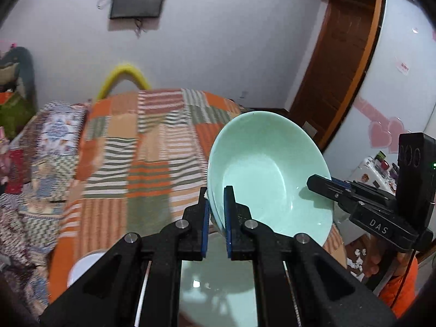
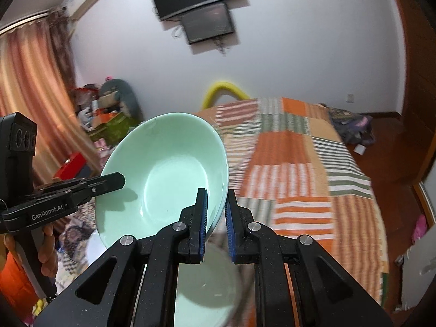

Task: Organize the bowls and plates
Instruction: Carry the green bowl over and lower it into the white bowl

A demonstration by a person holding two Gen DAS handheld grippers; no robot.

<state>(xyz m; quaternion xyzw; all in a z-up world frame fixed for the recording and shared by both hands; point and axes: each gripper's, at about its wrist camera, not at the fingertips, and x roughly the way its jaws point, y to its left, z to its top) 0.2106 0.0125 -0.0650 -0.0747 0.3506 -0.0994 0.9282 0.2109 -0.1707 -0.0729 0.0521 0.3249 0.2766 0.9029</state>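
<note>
The mint-green bowl (image 1: 268, 174) hangs tilted in the air above the patchwork bedspread (image 1: 141, 147), its hollow turned toward both cameras; it is pinched on two opposite sides of its rim. The left gripper (image 1: 216, 199) has its blue pads pressed together on the rim at the bowl's near-left edge, one pad outside the wall and one inside; the right gripper (image 2: 216, 200) does the same at the bowl's near-right edge, its pads squeezed onto the rim. In the left wrist view the right gripper (image 1: 317, 181) reaches in from the side of the bowl away from the bedspread, its black fingers clamped over the rim; in the right wrist view the left gripper (image 2: 117, 178) comes in from the bowl's left, its tip over the rim, a hand (image 2: 47, 248) wrapped round its handle. Below the lifted bowl, straight under each gripper, lies a second pale green dish (image 1: 218, 288), seen again in the right wrist view (image 2: 207, 297); whether it is a plate or a bowl cannot be told. Left of that dish on the bedspread the rim of a white dish (image 1: 84, 268) shows. Beyond the bedspread's far edge a yellow foam tube (image 1: 124, 75) arches against the white wall; above it hang two dark screens (image 2: 207, 21).
</note>
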